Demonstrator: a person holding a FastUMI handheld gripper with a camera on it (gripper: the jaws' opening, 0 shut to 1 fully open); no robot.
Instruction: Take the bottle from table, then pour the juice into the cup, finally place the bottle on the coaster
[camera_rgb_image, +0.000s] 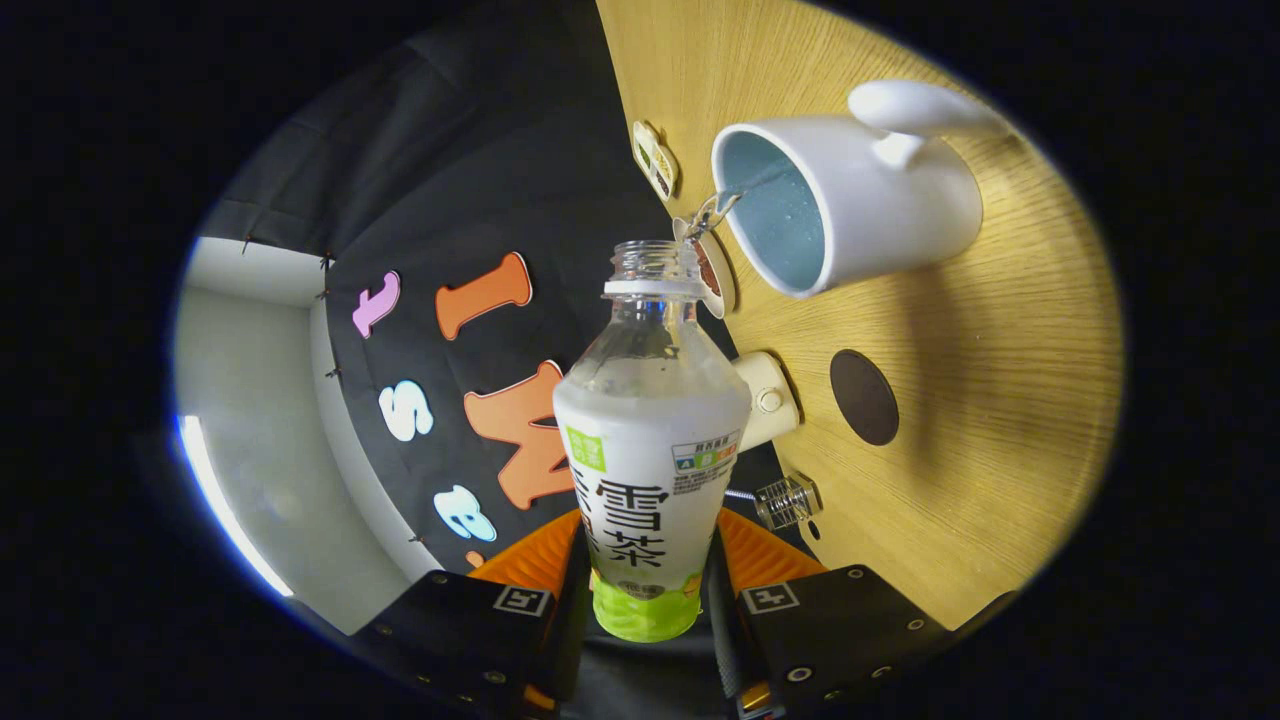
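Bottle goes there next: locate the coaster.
In the gripper view, the dark round coaster lies on the wooden table, beyond the fingers, beside the held bottle, near the white cup.

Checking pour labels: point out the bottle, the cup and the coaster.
bottle (650, 450): gripper view, white label on its body, held between the fingers.
cup (900, 215): gripper view, white outer wall below the handle.
coaster (864, 397): gripper view, middle of the dark round disc on the wooden table.

bottle (650, 440) base: hidden between the gripper (648, 585) fingers | cup (850, 200) bottom: out of sight | small stickers by the table (980, 420) edge: too small to tell
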